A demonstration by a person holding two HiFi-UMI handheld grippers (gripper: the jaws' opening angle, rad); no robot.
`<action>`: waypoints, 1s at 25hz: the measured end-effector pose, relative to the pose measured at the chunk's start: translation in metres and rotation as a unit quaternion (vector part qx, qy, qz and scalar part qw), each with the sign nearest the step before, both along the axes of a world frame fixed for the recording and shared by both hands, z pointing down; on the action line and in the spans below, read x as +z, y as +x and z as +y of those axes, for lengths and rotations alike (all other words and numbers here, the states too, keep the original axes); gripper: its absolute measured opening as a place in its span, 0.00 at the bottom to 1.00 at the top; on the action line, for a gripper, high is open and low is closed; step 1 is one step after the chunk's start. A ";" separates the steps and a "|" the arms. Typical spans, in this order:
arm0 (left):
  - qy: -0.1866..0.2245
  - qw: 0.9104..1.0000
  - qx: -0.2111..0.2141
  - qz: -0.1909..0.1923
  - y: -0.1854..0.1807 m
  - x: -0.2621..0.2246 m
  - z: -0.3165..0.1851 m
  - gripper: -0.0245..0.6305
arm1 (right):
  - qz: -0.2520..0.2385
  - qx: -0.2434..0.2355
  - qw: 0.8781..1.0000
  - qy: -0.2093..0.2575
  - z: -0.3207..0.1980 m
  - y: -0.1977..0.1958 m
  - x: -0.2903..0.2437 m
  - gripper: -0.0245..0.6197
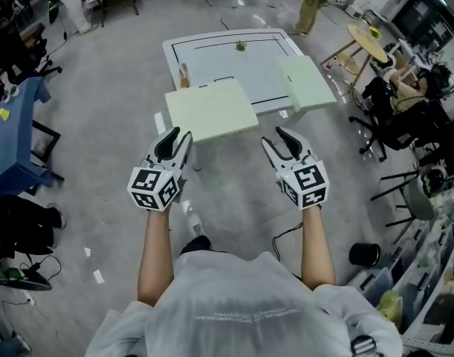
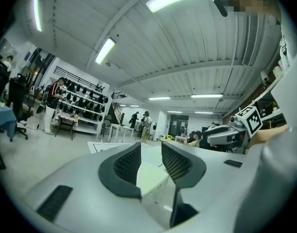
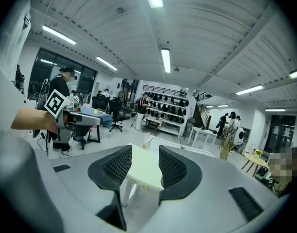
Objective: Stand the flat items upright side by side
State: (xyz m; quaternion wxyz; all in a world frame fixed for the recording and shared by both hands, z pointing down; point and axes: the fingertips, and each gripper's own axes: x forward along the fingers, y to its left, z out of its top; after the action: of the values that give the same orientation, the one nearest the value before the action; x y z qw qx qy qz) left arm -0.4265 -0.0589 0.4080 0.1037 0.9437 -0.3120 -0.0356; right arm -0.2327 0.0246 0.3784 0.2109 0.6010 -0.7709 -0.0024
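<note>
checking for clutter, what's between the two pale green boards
Only bare white tabletop with a black line, between the near board and the right board; the head view shows it.

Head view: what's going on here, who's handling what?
A person faces a white table, holding the left gripper and the right gripper. Both have their jaws apart and empty, and both are short of the table. Two pale green boards lie flat on it: the left board at the front edge, the right board at the right corner. Neither stands upright yet.
</note>
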 end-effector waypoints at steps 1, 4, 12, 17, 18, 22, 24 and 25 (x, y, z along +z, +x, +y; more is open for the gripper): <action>-0.012 1.000 -0.002 0.002 -0.004 0.009 -0.013 0.27 | 0.003 -0.004 1.000 -0.006 -0.014 -0.004 0.005 0.35; -0.064 0.998 0.017 -0.002 -0.007 0.041 -0.042 0.37 | 0.014 -0.020 0.999 -0.021 -0.052 -0.014 0.022 0.39; -0.189 0.980 0.046 -0.036 -0.015 0.132 -0.085 0.48 | 0.036 -0.062 0.992 -0.104 -0.124 -0.037 0.088 0.57; -0.295 0.955 0.020 0.034 -0.019 0.173 -0.103 0.52 | 0.096 -0.088 0.972 -0.193 -0.131 -0.041 0.145 0.63; -0.322 0.945 0.011 0.053 -0.020 0.181 -0.106 0.52 | 0.113 -0.090 0.967 -0.211 -0.130 -0.038 0.158 0.64; -0.387 0.917 0.011 0.096 -0.017 0.207 -0.113 0.54 | 0.159 -0.076 0.949 -0.260 -0.135 -0.017 0.197 0.67; -0.405 0.908 0.022 0.107 -0.015 0.215 -0.115 0.57 | 0.175 -0.072 0.942 -0.277 -0.140 -0.009 0.211 0.68; -0.411 0.904 0.027 0.111 -0.015 0.218 -0.115 0.58 | 0.177 -0.070 0.940 -0.281 -0.142 -0.005 0.217 0.68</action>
State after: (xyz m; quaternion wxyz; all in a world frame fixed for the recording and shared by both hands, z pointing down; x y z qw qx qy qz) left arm -0.4410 -0.1741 0.6263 0.5172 0.8153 -0.2601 -0.0057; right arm -0.2380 -0.1170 0.5951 0.5038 0.4512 -0.7307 0.0931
